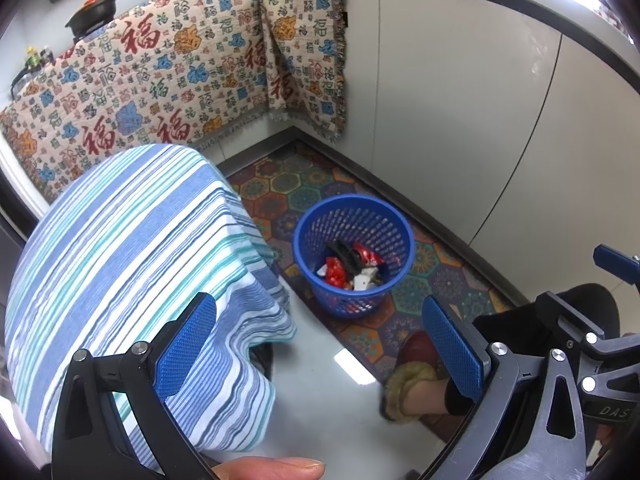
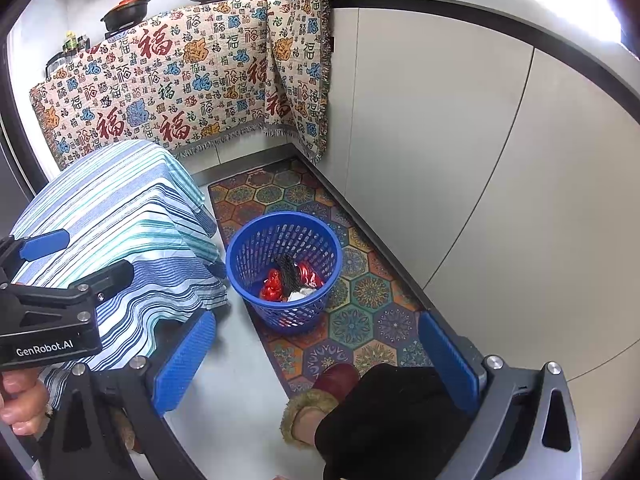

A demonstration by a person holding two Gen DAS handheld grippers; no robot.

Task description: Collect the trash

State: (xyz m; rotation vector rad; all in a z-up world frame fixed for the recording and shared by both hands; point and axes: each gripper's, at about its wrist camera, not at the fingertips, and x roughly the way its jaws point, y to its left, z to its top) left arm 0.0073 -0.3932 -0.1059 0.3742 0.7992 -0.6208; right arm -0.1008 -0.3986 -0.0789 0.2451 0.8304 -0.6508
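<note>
Jaws spread, empty, both grippers; trash (image 1: 352, 270) inside blue basket (image 1: 316, 216).

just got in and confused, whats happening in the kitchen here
A person is collecting trash with two tools. The left hand-held gripper and right hand-held gripper are both open and empty, above the floor. The blue basket on the patterned mat already holds red wrappers and other scraps. No trash shows on the striped cloth beside it.
</note>
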